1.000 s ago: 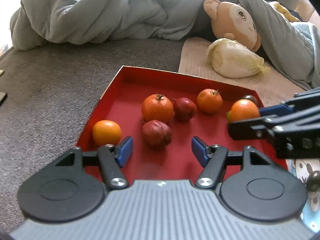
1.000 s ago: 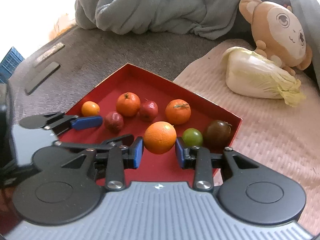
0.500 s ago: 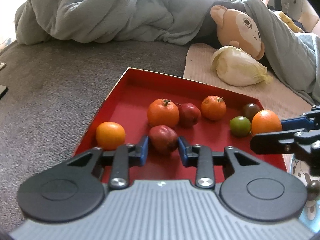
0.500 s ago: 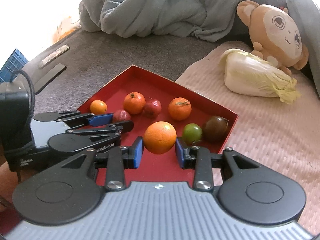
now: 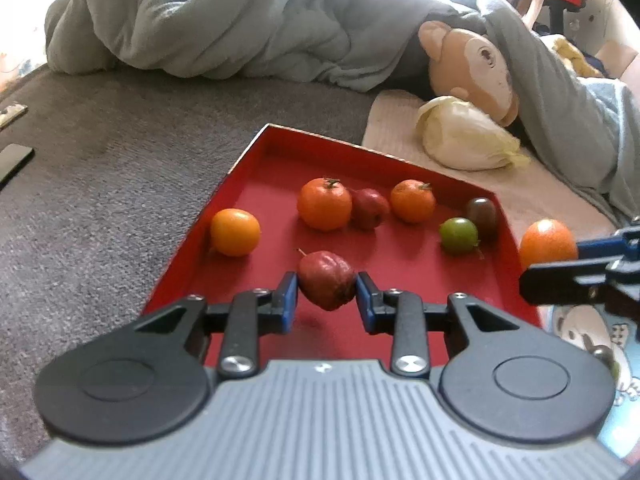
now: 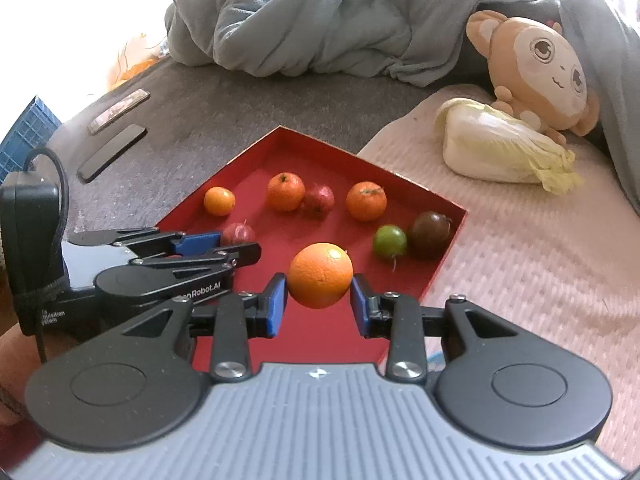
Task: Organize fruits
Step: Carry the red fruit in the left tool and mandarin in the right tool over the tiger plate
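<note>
A red tray [image 5: 280, 152] [image 6: 444, 256] lies on the bed with several fruits in it. My left gripper [image 5: 326, 294] is shut on a wrinkled dark red fruit [image 5: 326, 284] [image 6: 238, 234], lifted just above the tray's near part. My right gripper [image 6: 318, 298] is shut on an orange [image 6: 320, 274] [image 5: 547, 245], held above the tray's right side. Left in the tray are a small orange [image 5: 235, 232], two tangerines [image 5: 324, 209] [image 5: 413, 201], another red fruit [image 5: 370, 208], a green fruit [image 5: 458, 236] and a dark brown one [image 5: 482, 212].
A napa cabbage [image 6: 500, 148] and a monkey plush toy [image 6: 536, 68] lie on a pale mat [image 6: 520, 264] to the right. A grey-blue duvet [image 6: 320, 20] is heaped behind. Two flat dark devices [image 6: 112, 152] rest on the grey sheet [image 5: 100, 168] at left.
My left gripper closed on the wrinkled red fruit and lifted it a little. My right gripper drew back and up with the orange still in it.
</note>
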A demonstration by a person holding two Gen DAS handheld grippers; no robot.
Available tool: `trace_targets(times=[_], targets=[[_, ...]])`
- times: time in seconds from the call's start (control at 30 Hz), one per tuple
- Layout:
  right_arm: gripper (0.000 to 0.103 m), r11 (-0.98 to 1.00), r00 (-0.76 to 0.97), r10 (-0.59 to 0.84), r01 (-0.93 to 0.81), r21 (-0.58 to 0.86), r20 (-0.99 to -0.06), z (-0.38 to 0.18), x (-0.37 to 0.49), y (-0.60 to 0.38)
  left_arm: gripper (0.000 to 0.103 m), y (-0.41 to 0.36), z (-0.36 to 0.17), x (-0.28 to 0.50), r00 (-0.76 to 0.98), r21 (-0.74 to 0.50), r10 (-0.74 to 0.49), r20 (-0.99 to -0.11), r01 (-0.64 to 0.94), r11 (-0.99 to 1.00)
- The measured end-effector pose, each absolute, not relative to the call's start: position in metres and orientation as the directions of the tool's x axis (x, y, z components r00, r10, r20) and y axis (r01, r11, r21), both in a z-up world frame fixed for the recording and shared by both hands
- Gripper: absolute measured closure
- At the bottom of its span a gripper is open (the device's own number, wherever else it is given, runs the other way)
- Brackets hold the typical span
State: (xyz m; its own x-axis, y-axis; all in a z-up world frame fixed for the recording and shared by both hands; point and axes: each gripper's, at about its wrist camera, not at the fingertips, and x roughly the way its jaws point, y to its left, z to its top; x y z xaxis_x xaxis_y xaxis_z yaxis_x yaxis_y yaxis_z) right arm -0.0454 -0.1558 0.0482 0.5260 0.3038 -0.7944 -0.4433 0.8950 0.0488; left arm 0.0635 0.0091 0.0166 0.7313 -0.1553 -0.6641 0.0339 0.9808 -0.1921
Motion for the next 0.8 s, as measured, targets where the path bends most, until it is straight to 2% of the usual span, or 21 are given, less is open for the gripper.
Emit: trace_targets(times=[0.2, 0.8], targets=[[0.063, 0.895, 0.529, 0.310, -0.443, 0.055, -0.790, 0.053, -0.070, -0.157, 0.068, -0.006, 0.021, 0.044, 0.750, -0.128, -0.139, -0.647, 0.073, 0.989], [0.063, 0.903, 0.555, 0.309, -0.425, 0.056, -0.772, 0.064, -0.102, -0.189, 0.068, -0.019, 0.026, 0.003, 0.758, -0.085, -0.120, -0.642, 0.085, 0.993]])
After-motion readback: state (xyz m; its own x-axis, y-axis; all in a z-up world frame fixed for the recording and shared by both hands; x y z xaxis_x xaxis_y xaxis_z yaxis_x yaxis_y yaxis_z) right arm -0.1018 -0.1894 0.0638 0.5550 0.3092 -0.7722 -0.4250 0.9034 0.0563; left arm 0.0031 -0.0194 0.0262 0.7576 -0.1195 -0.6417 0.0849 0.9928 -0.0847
